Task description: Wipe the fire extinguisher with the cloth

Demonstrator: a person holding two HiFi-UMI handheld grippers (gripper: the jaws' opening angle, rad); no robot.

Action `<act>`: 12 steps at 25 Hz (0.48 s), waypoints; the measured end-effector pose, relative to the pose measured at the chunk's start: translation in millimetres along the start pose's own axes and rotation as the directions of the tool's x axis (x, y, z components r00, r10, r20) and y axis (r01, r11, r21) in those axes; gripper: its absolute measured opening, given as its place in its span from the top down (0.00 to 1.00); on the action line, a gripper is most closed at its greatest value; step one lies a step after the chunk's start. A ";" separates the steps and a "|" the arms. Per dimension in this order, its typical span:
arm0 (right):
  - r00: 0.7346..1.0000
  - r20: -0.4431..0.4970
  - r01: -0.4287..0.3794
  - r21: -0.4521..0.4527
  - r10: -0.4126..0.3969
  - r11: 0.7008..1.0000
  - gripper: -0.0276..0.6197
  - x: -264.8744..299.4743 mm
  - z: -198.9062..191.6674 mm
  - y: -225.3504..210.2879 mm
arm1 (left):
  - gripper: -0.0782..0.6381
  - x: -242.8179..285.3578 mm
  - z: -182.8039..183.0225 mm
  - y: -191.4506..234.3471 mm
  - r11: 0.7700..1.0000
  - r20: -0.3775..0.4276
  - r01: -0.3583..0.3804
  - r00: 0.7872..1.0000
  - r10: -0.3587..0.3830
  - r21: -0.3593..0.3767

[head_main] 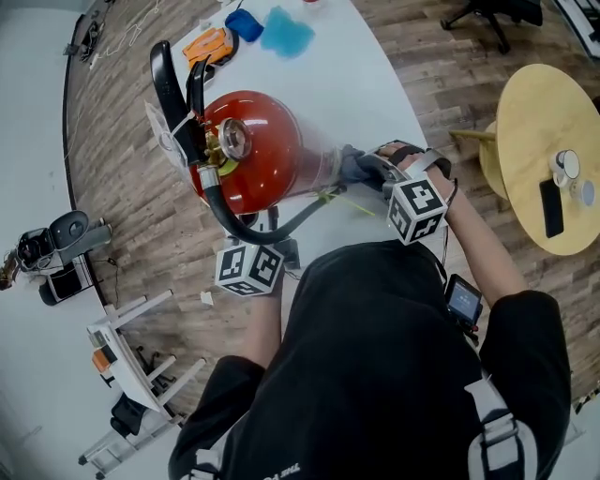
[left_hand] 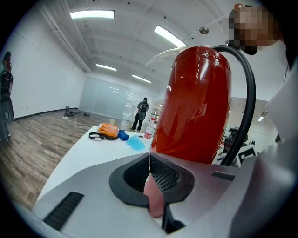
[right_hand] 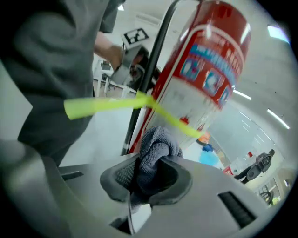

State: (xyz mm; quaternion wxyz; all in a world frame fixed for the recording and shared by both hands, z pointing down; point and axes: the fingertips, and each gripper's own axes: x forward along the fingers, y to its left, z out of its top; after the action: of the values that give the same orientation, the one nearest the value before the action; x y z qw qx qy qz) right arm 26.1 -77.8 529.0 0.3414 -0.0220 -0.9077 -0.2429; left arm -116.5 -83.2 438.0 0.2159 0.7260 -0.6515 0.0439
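My R hand-held gripper (right_hand: 148, 173) pinches the grey cloth (right_hand: 156, 151), bunched vs the lower side of the red fire extinguisher (head_main: 258, 150), which stands on the white tabletop (head_main: 361, 84). L hand-held gripper (left_hand: 150, 168): jaws pressed together, pointing at the extinguisher's near side.

This is looking like a large open office or a lab room. A long white desk (head_main: 375, 84) is standing on a wood-pattern floor (head_main: 122, 187). A black office chair (head_main: 487, 14) and a round wooden table (head_main: 530, 98) are standing near it. Strip lights (left_hand: 92, 14) are shining on the high ceiling, and a glass partition (left_hand: 102, 100) is closing the far end.
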 end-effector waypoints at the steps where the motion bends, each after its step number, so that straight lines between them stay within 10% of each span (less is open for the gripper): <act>1: 0.999 0.053 0.002 0.000 -0.002 1.000 0.87 -14.9 17.0 -6.6 | 0.86 0.3 -0.1 0.0 1.000 0.000 0.000 1.000 0.000 -0.004; 8: 0.934 0.349 0.000 0.216 -0.077 0.976 0.87 -100.5 107.8 -61.9 | 0.86 0.5 3.2 -0.7 1.000 0.007 -0.005 1.000 0.005 -0.005; 12: 0.811 0.548 -0.166 0.550 -0.204 0.818 0.87 -122.3 120.0 -93.1 | 0.86 -1.4 4.2 -3.4 1.000 0.011 -0.006 1.000 0.006 -0.008</act>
State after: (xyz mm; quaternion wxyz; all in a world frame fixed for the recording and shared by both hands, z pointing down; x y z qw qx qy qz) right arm 27.5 -89.7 334.3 0.0335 0.0180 -0.9976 0.0573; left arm -114.4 -83.2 432.9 0.2150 0.7234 -0.6549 0.0380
